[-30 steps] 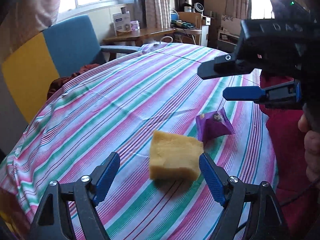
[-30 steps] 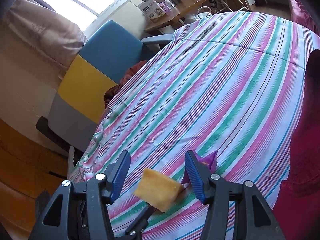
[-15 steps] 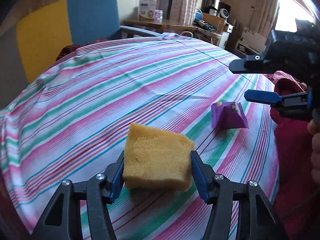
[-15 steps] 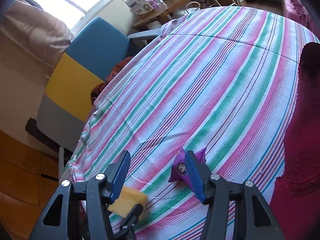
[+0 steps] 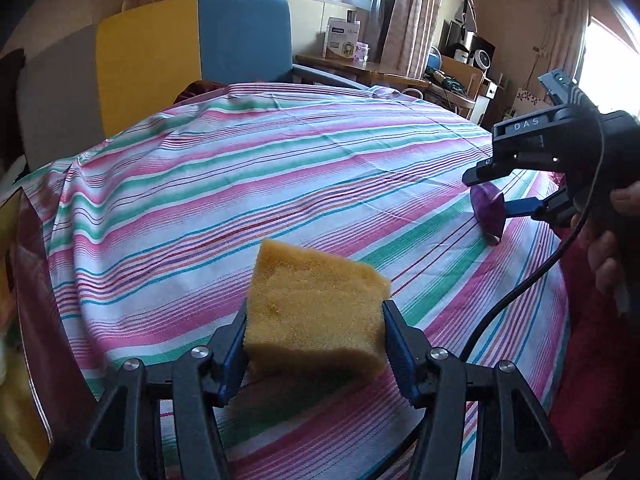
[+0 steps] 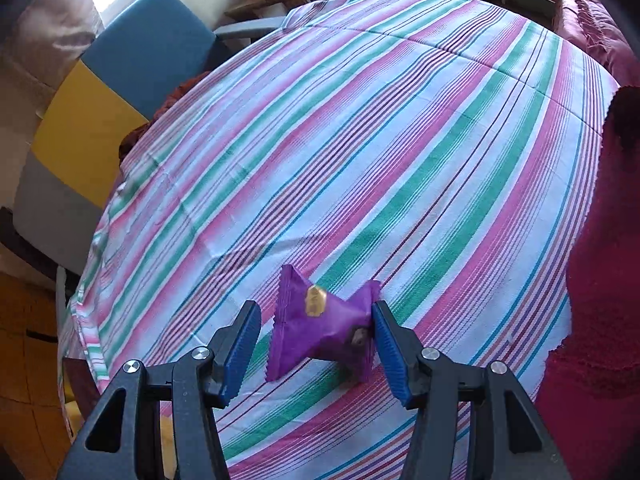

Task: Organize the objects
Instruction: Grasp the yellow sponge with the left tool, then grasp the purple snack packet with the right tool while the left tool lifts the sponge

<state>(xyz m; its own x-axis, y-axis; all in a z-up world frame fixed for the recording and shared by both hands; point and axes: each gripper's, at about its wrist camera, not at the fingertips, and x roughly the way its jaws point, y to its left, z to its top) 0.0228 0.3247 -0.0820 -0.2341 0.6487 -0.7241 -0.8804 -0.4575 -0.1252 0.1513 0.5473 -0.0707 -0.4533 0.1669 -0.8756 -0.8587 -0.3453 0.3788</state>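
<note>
The left gripper grips a yellow sponge: its blue fingers press on both sides of the block, which is tilted with one corner up and appears raised just off the striped tablecloth covering the tabletop, a shadow beneath it. The right gripper straddles a purple snack packet that lies on the cloth near the tabletop's edge. Its right finger is at the packet's crimped end, while a gap shows between the left finger and the packet's other end, so the packet is not gripped. In the left wrist view the right gripper, held by a hand, sits over the packet at the far right, well apart from the sponge. A blue and yellow armchair stands behind the tabletop.
</note>
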